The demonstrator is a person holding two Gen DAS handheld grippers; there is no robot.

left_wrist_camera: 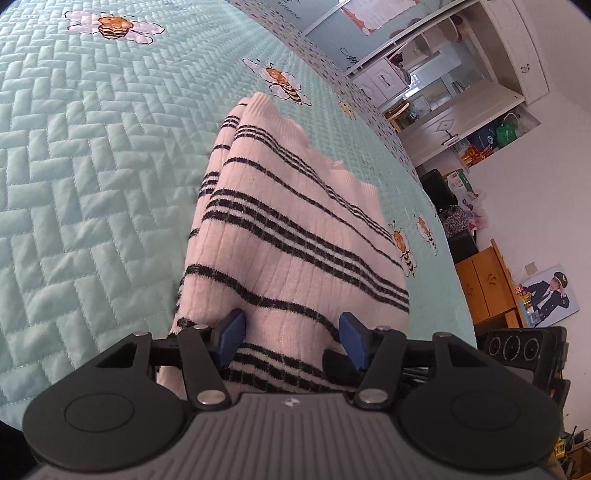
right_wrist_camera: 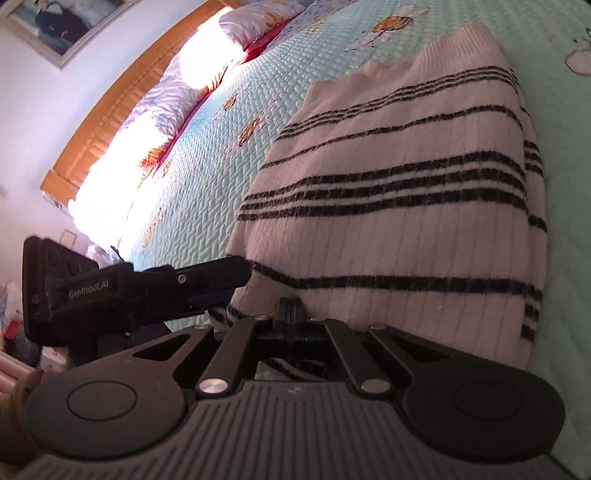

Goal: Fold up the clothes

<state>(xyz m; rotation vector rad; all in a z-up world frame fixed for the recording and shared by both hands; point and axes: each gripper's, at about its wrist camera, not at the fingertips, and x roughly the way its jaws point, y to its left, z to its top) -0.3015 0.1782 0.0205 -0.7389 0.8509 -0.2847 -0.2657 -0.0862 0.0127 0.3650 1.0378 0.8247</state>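
The folded sweater (left_wrist_camera: 295,229) lies on the quilt (left_wrist_camera: 92,166), its near edge pinched at 6 o'clock by the closed right gripper (right_wrist_camera: 291,308), while the left gripper (left_wrist_camera: 291,332) straddles it, jaws apart.

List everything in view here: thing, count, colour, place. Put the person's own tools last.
sweater: one, pale pink with black stripes, folded on the bed, near edge at both tools
quilt: one, mint green with bee prints, covers the bed
pillows: at least two, pale patterned, at the headboard
headboard: one, orange-brown wood, against the wall
cabinet: one, orange wood, beside the bed
framed picture: one, pale frame, on the wall
left tool: one, black with blue pads, open around the sweater's near edge
right tool: one, black, shut on the sweater's near edge
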